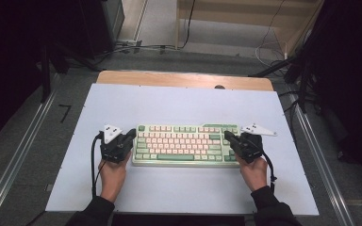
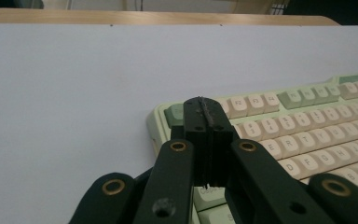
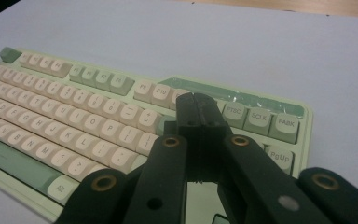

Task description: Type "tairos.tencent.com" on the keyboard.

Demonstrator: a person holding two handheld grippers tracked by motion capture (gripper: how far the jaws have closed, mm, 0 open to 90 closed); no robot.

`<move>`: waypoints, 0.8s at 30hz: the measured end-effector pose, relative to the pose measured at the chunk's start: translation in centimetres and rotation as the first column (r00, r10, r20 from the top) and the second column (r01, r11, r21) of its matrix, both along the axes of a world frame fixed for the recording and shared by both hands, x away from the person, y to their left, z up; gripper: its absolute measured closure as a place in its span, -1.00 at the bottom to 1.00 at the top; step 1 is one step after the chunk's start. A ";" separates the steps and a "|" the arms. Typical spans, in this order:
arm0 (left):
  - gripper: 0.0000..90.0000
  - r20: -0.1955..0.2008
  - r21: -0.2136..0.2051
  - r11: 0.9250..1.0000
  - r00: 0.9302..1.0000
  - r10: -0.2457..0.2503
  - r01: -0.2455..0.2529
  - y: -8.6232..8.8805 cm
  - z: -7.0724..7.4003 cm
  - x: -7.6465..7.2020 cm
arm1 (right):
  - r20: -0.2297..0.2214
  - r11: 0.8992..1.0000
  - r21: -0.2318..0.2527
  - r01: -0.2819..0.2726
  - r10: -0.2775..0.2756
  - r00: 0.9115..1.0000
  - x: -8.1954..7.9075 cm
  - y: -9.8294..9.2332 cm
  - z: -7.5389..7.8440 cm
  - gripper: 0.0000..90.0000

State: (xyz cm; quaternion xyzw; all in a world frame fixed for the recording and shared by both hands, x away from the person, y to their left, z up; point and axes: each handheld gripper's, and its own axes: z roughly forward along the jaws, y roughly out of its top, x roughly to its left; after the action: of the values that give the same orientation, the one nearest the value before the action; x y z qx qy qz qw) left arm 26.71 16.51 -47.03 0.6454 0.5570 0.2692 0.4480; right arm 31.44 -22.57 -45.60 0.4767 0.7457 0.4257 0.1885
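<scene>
left tongs (image 1: 131,135) clenched, empty, over keyboard (image 1: 184,145) left end | right tongs (image 1: 228,136) clenched, empty | right gripper view: PgUp key (image 3: 278,156) legible

Keyboard (image 1: 185,145) on mat (image 1: 179,106); tools (image 1: 132,134) at either end

left tool (image 1: 131,135): jaws pressed together, nothing held | right tool (image 1: 227,136): jaws together, nothing held

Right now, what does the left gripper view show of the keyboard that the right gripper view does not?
Left gripper view alone: the keyboard's left end, with its green corner key and the left letter keys behind the shut left gripper.

Right gripper view alone: the right end, with the PgUp key beyond the shut right gripper.

Shared: the pink and green keys and the white table surface.
</scene>
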 end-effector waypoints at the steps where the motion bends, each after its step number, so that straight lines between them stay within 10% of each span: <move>1: 1.00 0.000 0.005 1.000 1.000 -0.008 0.008 -0.2 0.0 0.0 | 0.003 1.000 0.002 0.000 0.000 1.000 0.0 0.0 0.0 0.95; 9: 1.00 -0.003 0.064 0.994 0.996 -0.088 0.088 -2.1 0.1 0.4 | 0.008 0.999 -0.017 -0.035 0.035 0.999 -0.3 0.6 -0.1 0.95; 24: 1.00 -0.012 -0.002 0.989 0.989 -0.148 0.148 -4.2 -0.4 1.9 | 0.012 0.999 0.005 -0.046 0.046 0.999 -0.3 0.6 -0.4 0.95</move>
State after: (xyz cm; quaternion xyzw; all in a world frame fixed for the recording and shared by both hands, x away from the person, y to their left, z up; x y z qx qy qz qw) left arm 28.63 12.32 -47.40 0.6863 0.5106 0.2308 0.4637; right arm 31.15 -22.02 -46.04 0.4575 0.7541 0.4347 0.1818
